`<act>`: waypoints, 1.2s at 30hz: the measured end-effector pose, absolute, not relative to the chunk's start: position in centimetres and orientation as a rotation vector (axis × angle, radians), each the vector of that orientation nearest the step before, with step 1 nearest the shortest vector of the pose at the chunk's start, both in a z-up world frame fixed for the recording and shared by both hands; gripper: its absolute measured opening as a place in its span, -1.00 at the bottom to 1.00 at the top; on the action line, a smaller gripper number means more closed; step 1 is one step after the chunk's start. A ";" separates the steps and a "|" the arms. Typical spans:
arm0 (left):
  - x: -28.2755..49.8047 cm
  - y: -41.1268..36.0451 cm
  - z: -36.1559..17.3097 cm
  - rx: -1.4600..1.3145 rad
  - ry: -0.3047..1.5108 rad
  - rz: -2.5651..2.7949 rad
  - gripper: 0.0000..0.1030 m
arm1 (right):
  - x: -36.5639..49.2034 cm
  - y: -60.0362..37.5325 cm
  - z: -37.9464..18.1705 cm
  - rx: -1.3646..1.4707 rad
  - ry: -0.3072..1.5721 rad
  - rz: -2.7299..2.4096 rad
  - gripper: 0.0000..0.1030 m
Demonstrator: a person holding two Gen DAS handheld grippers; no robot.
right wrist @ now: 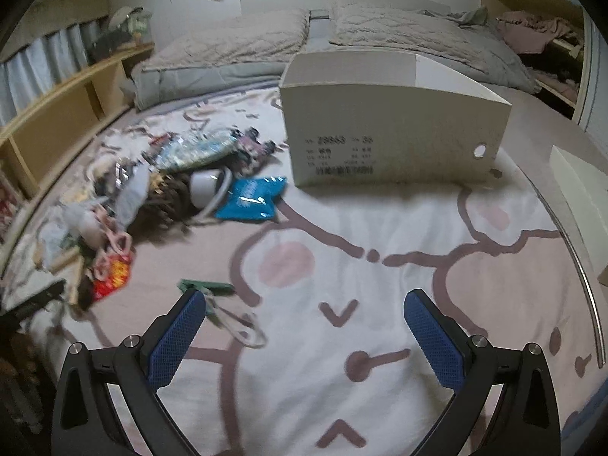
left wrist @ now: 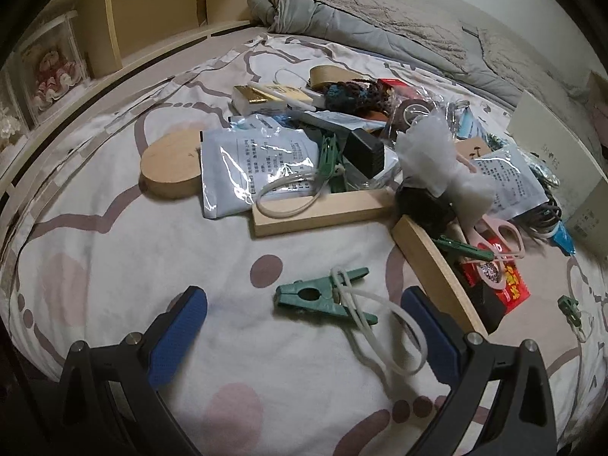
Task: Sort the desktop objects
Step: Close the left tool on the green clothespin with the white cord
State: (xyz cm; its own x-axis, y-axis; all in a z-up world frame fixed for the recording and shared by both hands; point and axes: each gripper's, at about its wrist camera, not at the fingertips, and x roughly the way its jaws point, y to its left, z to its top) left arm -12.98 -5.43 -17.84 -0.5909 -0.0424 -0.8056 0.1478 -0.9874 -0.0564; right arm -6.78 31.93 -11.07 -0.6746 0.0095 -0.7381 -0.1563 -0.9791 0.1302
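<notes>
In the left wrist view my left gripper [left wrist: 304, 300] is open and empty, with a green clothes peg [left wrist: 323, 298] tied to a white cord lying on the bedsheet between its blue fingers. Beyond it lies a heap of objects: foil sachets [left wrist: 258, 159], wooden blocks [left wrist: 323, 212], a black box [left wrist: 366, 150], pink scissors [left wrist: 501, 237], a red packet [left wrist: 501, 285]. In the right wrist view my right gripper [right wrist: 304, 300] is open and empty above the sheet. Another green peg [right wrist: 205, 286] with a cord lies by its left finger. The heap [right wrist: 171, 182] is at the left.
A white cardboard shoebox [right wrist: 395, 129] stands upright ahead of the right gripper. A blue packet [right wrist: 250, 197] lies beside the heap. Grey quilts [right wrist: 380, 26] lie at the back. A wooden shelf [left wrist: 159, 11] runs along the left. A second small peg [left wrist: 570, 309] lies at the far right.
</notes>
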 end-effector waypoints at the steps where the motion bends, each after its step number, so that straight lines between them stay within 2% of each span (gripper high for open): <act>1: -13.0 -5.4 -17.9 1.367 0.178 -2.705 0.96 | -6.8 31.6 -11.0 -1.222 0.290 2.792 1.00; 11: -13.1 -5.5 -18.2 1.391 0.183 -2.695 0.97 | -7.0 26.7 -13.3 -1.329 0.314 2.861 1.00; 17: -13.2 -5.0 -18.5 1.410 0.133 -2.674 0.99 | -7.9 26.0 -14.4 -1.341 0.451 2.841 1.00; 23: -13.2 -5.2 -18.5 1.411 0.153 -2.679 0.99 | -9.0 25.0 -15.2 -1.383 0.508 2.836 1.00; 30: -13.0 -5.7 -18.1 1.390 0.222 -2.696 0.96 | -10.8 25.1 -15.8 -1.367 0.451 2.793 1.00; 36: -12.9 -5.4 -18.0 1.377 0.185 -2.695 0.79 | -11.7 24.4 -16.8 -1.374 0.337 2.749 1.00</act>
